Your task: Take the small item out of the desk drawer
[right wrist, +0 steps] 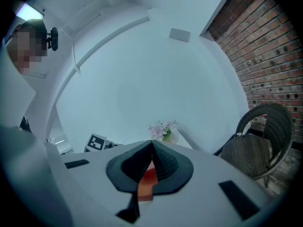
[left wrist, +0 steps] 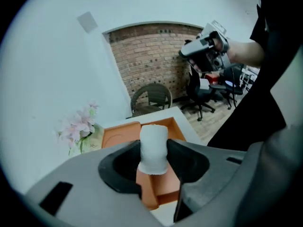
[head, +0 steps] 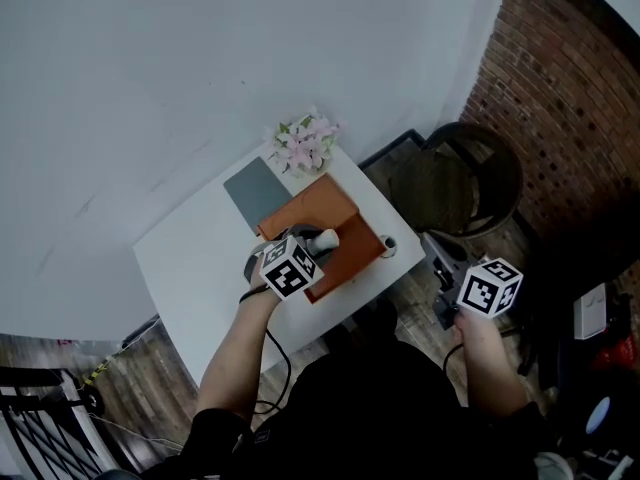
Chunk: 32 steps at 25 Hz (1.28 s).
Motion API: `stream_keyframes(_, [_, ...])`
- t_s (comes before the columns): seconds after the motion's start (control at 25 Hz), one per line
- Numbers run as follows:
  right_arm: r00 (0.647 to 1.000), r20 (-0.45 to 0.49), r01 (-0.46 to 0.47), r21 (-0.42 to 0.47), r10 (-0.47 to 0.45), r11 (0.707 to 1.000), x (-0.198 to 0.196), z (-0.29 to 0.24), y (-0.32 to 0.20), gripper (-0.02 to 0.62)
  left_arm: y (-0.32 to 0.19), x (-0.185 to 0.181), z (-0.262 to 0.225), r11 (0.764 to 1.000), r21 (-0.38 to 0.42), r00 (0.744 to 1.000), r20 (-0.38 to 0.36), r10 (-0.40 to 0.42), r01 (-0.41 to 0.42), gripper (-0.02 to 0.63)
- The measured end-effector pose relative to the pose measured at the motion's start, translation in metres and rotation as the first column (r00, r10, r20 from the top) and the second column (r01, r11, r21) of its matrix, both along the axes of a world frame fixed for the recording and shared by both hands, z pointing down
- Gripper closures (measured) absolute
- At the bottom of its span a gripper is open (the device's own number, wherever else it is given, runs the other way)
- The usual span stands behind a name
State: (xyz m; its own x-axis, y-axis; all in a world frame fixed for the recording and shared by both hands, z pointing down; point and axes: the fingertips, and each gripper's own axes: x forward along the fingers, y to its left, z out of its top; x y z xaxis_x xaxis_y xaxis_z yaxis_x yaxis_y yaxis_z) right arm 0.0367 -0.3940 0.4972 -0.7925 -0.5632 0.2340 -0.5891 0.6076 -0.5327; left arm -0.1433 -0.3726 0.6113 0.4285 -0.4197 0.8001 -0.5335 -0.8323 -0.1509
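Observation:
A small white roll (left wrist: 153,138) stands upright between the pads of my left gripper (left wrist: 154,146), which is shut on it. In the head view that left gripper (head: 318,240) hovers over the orange desk drawer box (head: 335,213) on the white table (head: 190,258), with the white roll (head: 328,238) at its tip. The open orange drawer (left wrist: 118,135) lies just beyond and below the roll. My right gripper (head: 440,268) hangs off the table's right side, clear of the box. Its jaws meet at the tips (right wrist: 152,145) with nothing between them.
A grey mat (head: 255,190) and a pot of pink flowers (head: 305,143) sit at the table's far end. A small round piece (head: 388,246) shows at the box's right end. A wicker chair (head: 460,183) stands right of the table by the brick wall (head: 570,98).

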Motion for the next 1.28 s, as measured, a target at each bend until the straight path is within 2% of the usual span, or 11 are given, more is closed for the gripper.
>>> stream_keyframes(0.08, [1.000, -0.005, 0.011, 0.017, -0.011, 1.000, -0.006, -0.005, -0.002, 0.591, -0.002, -0.009, -0.019, 0.998, 0.025, 0.996, -0.068, -0.054, 0.056, 0.425])
stream_keyframes(0.16, [1.000, -0.014, 0.026, 0.031, -0.026, 0.999, -0.013, -0.009, -0.003, 0.591, -0.003, -0.017, -0.034, 0.994, 0.057, 0.991, -0.101, -0.092, 0.098, 0.425])
stream_keyframes(0.24, [0.999, -0.023, 0.042, 0.046, -0.041, 0.998, -0.020, -0.015, -0.003, 0.591, -0.002, -0.023, -0.048, 0.988, 0.089, 0.985, -0.128, -0.116, 0.128, 0.425])
stream_keyframes(0.36, [0.998, -0.034, 0.064, 0.066, -0.061, 0.996, -0.034, -0.022, -0.001, 0.591, 0.002, -0.028, -0.074, 0.978, 0.115, 0.966, -0.214, -0.144, 0.171, 0.425])
stream_keyframes(0.52, [0.996, -0.060, 0.078, 0.100, -0.072, 0.992, -0.051, -0.034, 0.006, 0.591, 0.012, -0.036, -0.111, 0.963, 0.122, 0.921, -0.344, -0.186, 0.240, 0.425])
stream_keyframes(0.68, [0.994, -0.112, 0.022, 0.231, 0.005, 0.973, -0.056, -0.061, 0.015, 0.591, 0.023, -0.044, -0.140, 0.951, 0.145, 0.868, -0.462, -0.180, 0.274, 0.426])
stream_keyframes(0.84, [0.992, -0.116, -0.011, 0.324, 0.051, 0.946, -0.061, -0.087, 0.031, 0.591, 0.039, -0.055, -0.160, 0.941, 0.146, 0.809, -0.560, -0.175, 0.305, 0.425])
stream_keyframes(0.92, [0.991, -0.111, -0.026, 0.360, 0.071, 0.932, -0.063, -0.099, 0.040, 0.591, 0.047, -0.062, -0.168, 0.938, 0.142, 0.783, -0.597, -0.174, 0.316, 0.425])
stream_keyframes(1.08, [0.992, -0.094, -0.036, 0.407, 0.081, 0.913, -0.064, -0.117, 0.054, 0.591, 0.058, -0.074, -0.184, 0.927, 0.150, 0.749, -0.639, -0.176, 0.345, 0.425])
stream_keyframes(1.16, [0.992, -0.098, -0.031, 0.418, 0.079, 0.908, -0.062, -0.122, 0.055, 0.591, 0.060, -0.077, -0.192, 0.917, 0.161, 0.738, -0.650, -0.179, 0.364, 0.425])
stream_keyframes(1.28, [0.993, -0.096, -0.028, 0.426, 0.076, 0.904, -0.058, -0.128, 0.053, 0.591, 0.060, -0.078, -0.199, 0.908, 0.172, 0.735, -0.652, -0.186, 0.382, 0.425])
